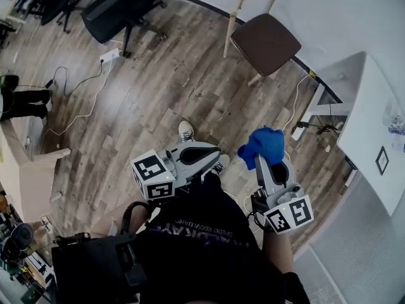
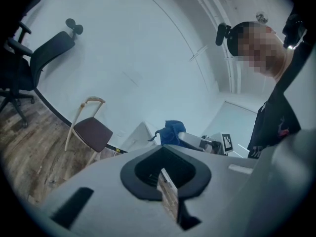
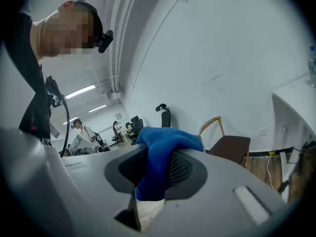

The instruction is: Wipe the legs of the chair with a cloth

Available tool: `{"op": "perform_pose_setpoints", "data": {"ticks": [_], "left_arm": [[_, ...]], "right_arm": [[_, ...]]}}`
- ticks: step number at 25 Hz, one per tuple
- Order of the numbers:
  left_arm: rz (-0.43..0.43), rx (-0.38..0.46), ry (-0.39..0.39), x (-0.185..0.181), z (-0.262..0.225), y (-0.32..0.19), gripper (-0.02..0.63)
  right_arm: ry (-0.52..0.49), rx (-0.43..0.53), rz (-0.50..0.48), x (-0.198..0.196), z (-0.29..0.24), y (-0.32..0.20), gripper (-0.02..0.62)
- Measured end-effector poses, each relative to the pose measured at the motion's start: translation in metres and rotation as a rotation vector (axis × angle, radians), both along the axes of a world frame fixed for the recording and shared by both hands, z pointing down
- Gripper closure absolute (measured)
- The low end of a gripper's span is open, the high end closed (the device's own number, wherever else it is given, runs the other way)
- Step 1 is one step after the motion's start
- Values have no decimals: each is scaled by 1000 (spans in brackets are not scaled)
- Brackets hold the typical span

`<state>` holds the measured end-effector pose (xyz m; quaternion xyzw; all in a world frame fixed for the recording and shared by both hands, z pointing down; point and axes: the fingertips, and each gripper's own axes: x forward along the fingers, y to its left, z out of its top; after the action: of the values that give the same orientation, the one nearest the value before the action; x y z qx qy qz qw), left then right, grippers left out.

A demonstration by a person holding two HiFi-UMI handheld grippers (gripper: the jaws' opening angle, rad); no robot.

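Observation:
The chair [image 1: 264, 40], with a brown seat and a pale wooden frame, stands by the white wall at the far right of the wood floor; it also shows in the left gripper view [image 2: 91, 130] and the right gripper view [image 3: 229, 144]. My right gripper [image 1: 266, 160] is held in front of my body, well short of the chair, and is shut on a blue cloth [image 1: 262, 144] that bunches over its jaws [image 3: 158, 174]. My left gripper [image 1: 212, 154] is beside it with its jaws together and nothing in them [image 2: 165, 174]. The blue cloth [image 2: 173, 131] is visible from the left gripper too.
Black office chairs [image 1: 117, 8] stand at the far left. A power strip and cables [image 1: 109, 56] lie on the floor. A white table [image 1: 373, 125] with cables below is at the right, and a wooden desk [image 1: 25, 163] at the left. People [image 3: 81, 127] are far behind.

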<state>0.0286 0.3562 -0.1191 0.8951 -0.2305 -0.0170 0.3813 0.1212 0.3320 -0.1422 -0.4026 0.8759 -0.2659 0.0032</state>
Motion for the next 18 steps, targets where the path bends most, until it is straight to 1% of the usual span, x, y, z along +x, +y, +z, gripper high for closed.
{"op": "perform_pose_setpoints", "data": {"ticks": [2, 6, 14, 18], "left_arm": [[-4, -22, 1, -14, 8, -9, 598], [19, -40, -10, -40, 22, -32, 598], [102, 1, -76, -96, 52, -81, 598], [133, 23, -88, -120, 72, -108, 598]], "right_arm": [[10, -11, -3, -14, 4, -13, 499], [33, -42, 8, -41, 19, -44, 499], [111, -71, 35, -98, 42, -119, 499], [144, -77, 47, -123, 47, -145, 499]]}}
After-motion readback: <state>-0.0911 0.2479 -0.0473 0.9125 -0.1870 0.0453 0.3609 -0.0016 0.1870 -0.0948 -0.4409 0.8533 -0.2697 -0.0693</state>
